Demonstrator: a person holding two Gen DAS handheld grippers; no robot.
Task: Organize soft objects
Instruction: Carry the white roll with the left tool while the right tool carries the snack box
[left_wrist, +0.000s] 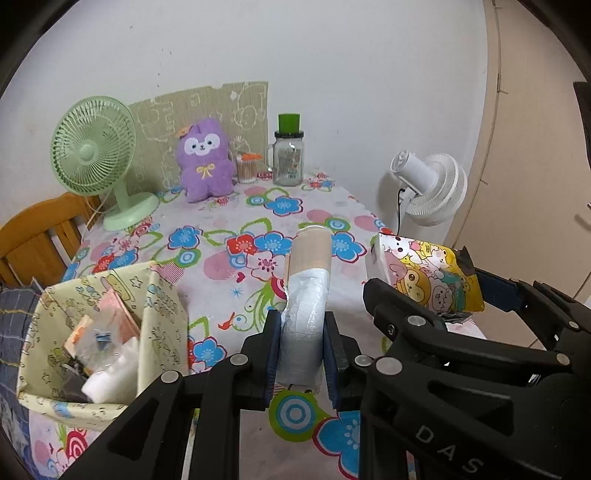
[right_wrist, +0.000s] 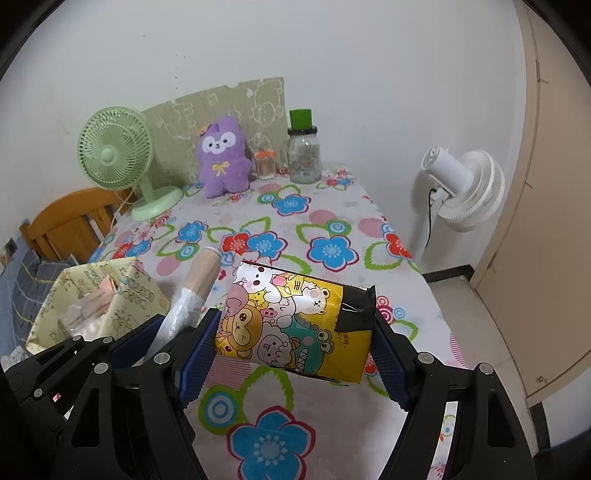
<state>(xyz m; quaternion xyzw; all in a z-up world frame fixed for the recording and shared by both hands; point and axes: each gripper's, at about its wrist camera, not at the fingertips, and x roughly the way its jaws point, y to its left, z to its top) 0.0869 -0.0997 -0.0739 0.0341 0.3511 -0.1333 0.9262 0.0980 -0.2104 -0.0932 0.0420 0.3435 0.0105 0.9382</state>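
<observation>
My left gripper (left_wrist: 301, 354) is shut on a roll of white plastic bags on a tan core (left_wrist: 306, 288) and holds it above the flowered tablecloth; the roll also shows in the right wrist view (right_wrist: 192, 291). My right gripper (right_wrist: 291, 332) is shut on a yellow cartoon-printed tissue pack (right_wrist: 295, 325), held above the table just right of the left gripper; the pack also shows in the left wrist view (left_wrist: 424, 273). A pale yellow fabric bin (left_wrist: 162, 310) with several soft packets inside stands at the table's left edge, left of both grippers.
At the back of the table stand a green desk fan (left_wrist: 92, 155), a purple plush toy (left_wrist: 205, 158), a cotton-swab jar (left_wrist: 246, 168) and a glass jar with a green lid (left_wrist: 289, 155). A white floor fan (left_wrist: 428, 184) stands right of the table. A wooden chair (left_wrist: 33, 236) is at left.
</observation>
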